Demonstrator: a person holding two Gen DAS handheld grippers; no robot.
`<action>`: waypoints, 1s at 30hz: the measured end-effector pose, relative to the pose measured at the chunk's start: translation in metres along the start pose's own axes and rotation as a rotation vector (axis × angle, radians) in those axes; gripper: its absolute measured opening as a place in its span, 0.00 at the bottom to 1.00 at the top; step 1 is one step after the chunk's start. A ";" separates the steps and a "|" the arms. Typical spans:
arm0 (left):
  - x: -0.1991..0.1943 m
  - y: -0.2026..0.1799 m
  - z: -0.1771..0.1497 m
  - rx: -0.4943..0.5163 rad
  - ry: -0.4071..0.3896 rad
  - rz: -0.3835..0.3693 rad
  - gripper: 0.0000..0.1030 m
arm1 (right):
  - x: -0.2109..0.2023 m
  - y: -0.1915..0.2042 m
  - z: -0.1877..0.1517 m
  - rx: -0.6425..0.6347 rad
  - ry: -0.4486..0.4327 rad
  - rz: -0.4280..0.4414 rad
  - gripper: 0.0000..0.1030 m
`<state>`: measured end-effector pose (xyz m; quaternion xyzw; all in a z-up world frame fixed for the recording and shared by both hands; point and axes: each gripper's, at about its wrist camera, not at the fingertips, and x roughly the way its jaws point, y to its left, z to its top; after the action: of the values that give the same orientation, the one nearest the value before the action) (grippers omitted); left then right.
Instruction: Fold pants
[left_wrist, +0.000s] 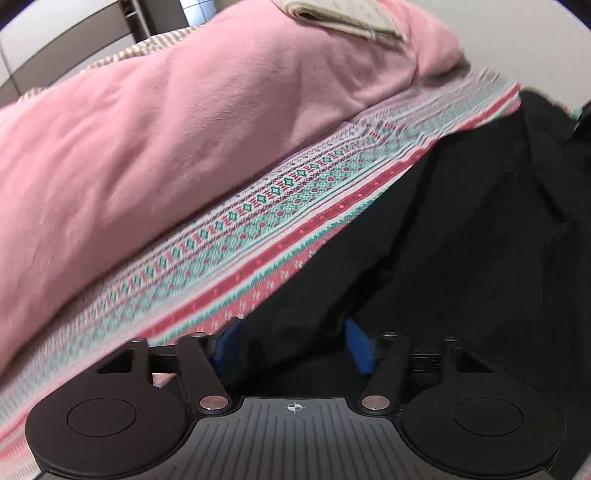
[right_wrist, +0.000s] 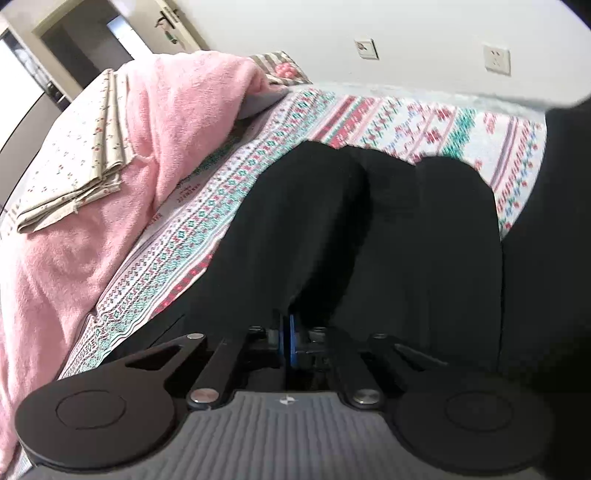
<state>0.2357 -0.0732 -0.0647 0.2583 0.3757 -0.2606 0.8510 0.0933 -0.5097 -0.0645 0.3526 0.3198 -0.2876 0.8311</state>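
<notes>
The black pants (left_wrist: 461, 240) lie on a patterned bed sheet (left_wrist: 258, 214) and fill the right half of the left wrist view. My left gripper (left_wrist: 291, 343) stands over their near edge. Its blue fingers (left_wrist: 360, 347) are apart, with a bunch of black cloth between them. In the right wrist view the pants (right_wrist: 369, 229) spread from the fingers up the middle of the sheet (right_wrist: 406, 122). My right gripper (right_wrist: 291, 332) has its blue pads pressed together on a fold of the black cloth.
A thick pink blanket (right_wrist: 166, 129) is heaped along the left of the bed, with a folded floral cloth (right_wrist: 74, 166) on top. Behind the bed is a white wall with sockets (right_wrist: 496, 59). A blurred dark shape (right_wrist: 554, 221) fills the right edge.
</notes>
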 end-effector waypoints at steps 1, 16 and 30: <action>0.005 0.000 0.002 0.008 0.012 -0.005 0.09 | -0.003 0.003 0.002 -0.006 -0.009 -0.002 0.00; 0.073 0.086 0.046 -0.317 0.018 -0.050 0.03 | -0.045 0.031 -0.004 -0.183 -0.132 -0.248 0.00; 0.080 0.109 0.029 -0.474 -0.051 0.046 0.00 | -0.046 0.008 0.021 -0.060 -0.190 -0.087 0.06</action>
<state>0.3658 -0.0321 -0.0829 0.0533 0.3987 -0.1522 0.9028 0.0769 -0.5096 -0.0155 0.2842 0.2629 -0.3458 0.8547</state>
